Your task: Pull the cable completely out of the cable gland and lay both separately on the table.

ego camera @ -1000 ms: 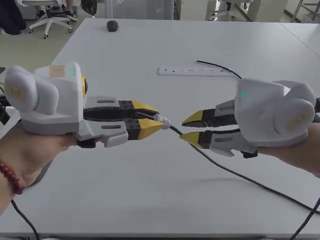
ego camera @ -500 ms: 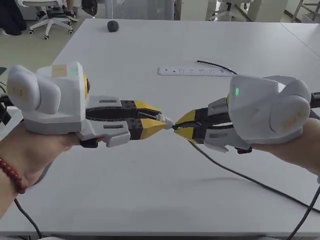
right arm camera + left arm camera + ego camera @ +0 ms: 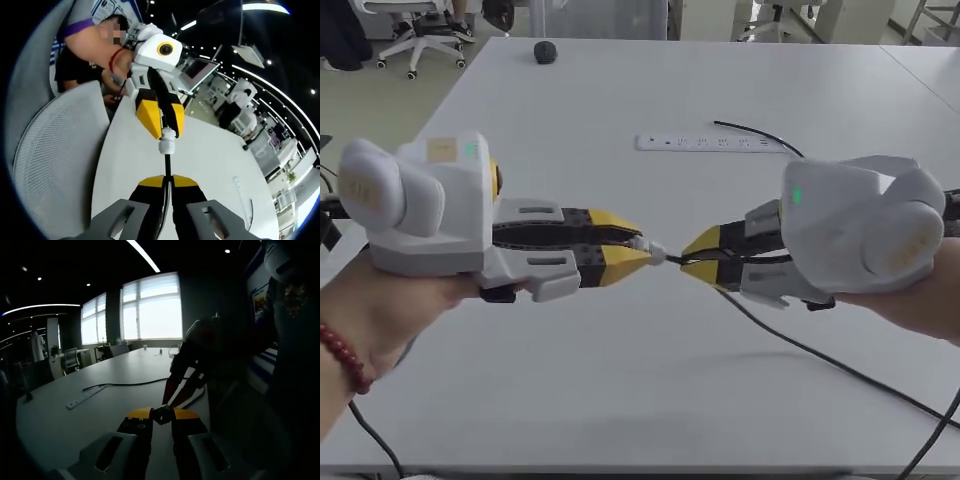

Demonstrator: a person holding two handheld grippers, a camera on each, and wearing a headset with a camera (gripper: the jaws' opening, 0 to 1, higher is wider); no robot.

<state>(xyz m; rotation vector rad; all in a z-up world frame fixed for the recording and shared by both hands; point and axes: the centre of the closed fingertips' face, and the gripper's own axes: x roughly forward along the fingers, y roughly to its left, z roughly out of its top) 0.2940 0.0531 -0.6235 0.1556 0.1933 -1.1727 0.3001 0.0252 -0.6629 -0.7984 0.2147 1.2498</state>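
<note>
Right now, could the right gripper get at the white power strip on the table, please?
Probably not yet: the right gripper is shut on the cable, whose gland the left gripper holds. Otherwise the way to the power strip looks free.

Cable gland (image 3: 167, 141) in left tongs (image 3: 644, 249), cable (image 3: 167, 167) in right tongs (image 3: 689, 256) beside it, power strip (image 3: 715, 143) behind on table (image 3: 620, 380).

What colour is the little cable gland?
The cable gland is white; the right gripper view shows it best.
</note>
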